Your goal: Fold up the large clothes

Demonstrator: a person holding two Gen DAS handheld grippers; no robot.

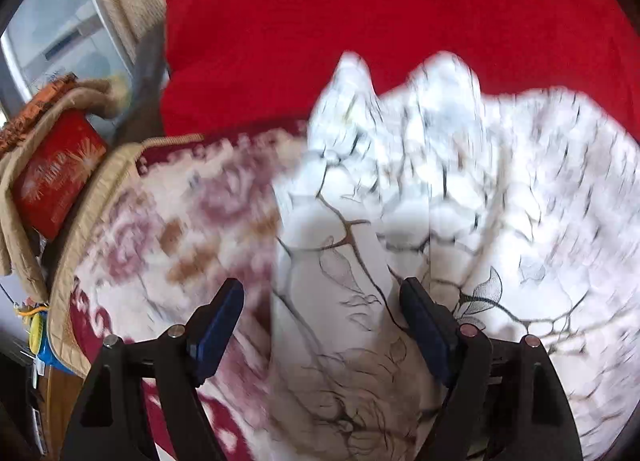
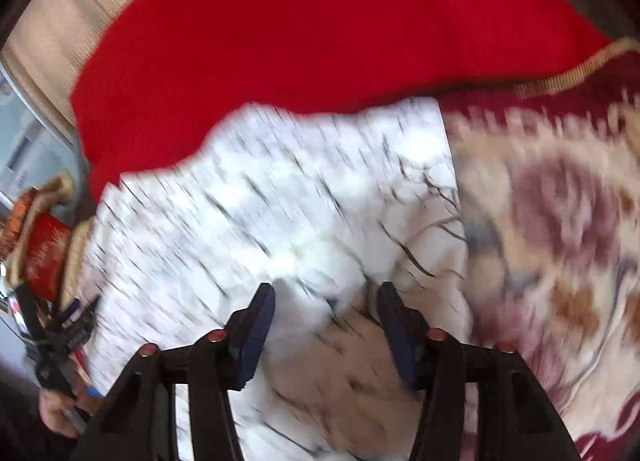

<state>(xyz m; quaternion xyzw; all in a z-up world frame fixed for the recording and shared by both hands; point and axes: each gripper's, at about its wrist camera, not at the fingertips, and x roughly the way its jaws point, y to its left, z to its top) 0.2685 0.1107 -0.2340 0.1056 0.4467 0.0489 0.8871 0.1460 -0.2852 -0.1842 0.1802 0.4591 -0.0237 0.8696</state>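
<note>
One white garment [image 1: 460, 189] with a thin branch print lies bunched on a floral blanket [image 1: 180, 221], in front of one red cloth [image 1: 380, 21]. One red box [image 1: 56, 173] sits off the blanket's left edge. The left gripper [image 1: 322, 325] stands spread wide, a raised fold of the garment rising between its two fingers. The right gripper [image 2: 326, 325], blurred, is half spread over the garment's right part; whether its pads press cloth I cannot tell.

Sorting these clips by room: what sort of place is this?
Probably a bedroom at home: a floral blanket and red cover spread like bedding, a window beside.
</note>
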